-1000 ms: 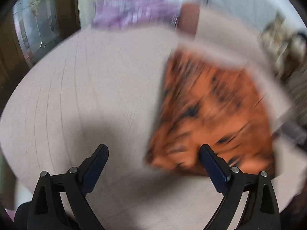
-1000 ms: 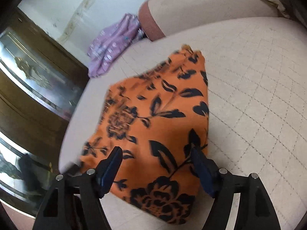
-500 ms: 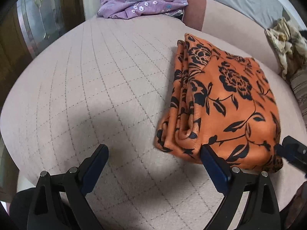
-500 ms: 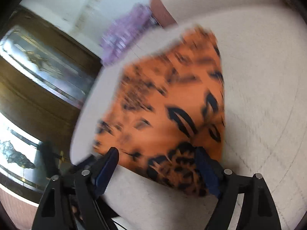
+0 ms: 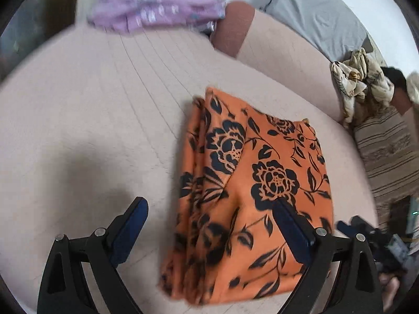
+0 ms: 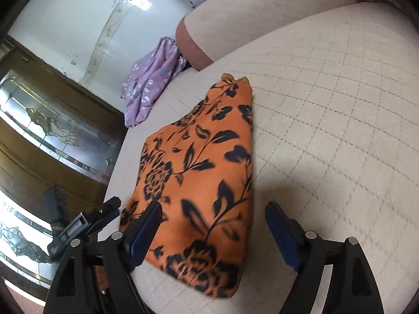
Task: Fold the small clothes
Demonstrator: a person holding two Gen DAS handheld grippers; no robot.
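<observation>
An orange garment with black flowers [image 5: 251, 196] lies folded in a flat stack on the pale quilted cushion [image 5: 91, 130]. It also shows in the right wrist view [image 6: 199, 172]. My left gripper [image 5: 209, 230] is open and empty, with the garment's near end between its fingers. My right gripper [image 6: 214, 233] is open and empty, its fingers either side of the garment's near corner. The left gripper shows at the left in the right wrist view [image 6: 83, 225].
A purple flowered garment [image 5: 154, 13] lies at the cushion's far edge, also in the right wrist view [image 6: 149, 83]. A grey cloth [image 5: 314, 18] covers the backrest. Crumpled beige fabric [image 5: 358, 83] and a striped cushion [image 5: 387, 154] sit at right. A glass-fronted cabinet [image 6: 47, 130] stands beside the seat.
Both grippers have shifted over the folded garment, which has stayed flat on the cushion. The left view now sits closer over its near end. Both jaws stay open.
</observation>
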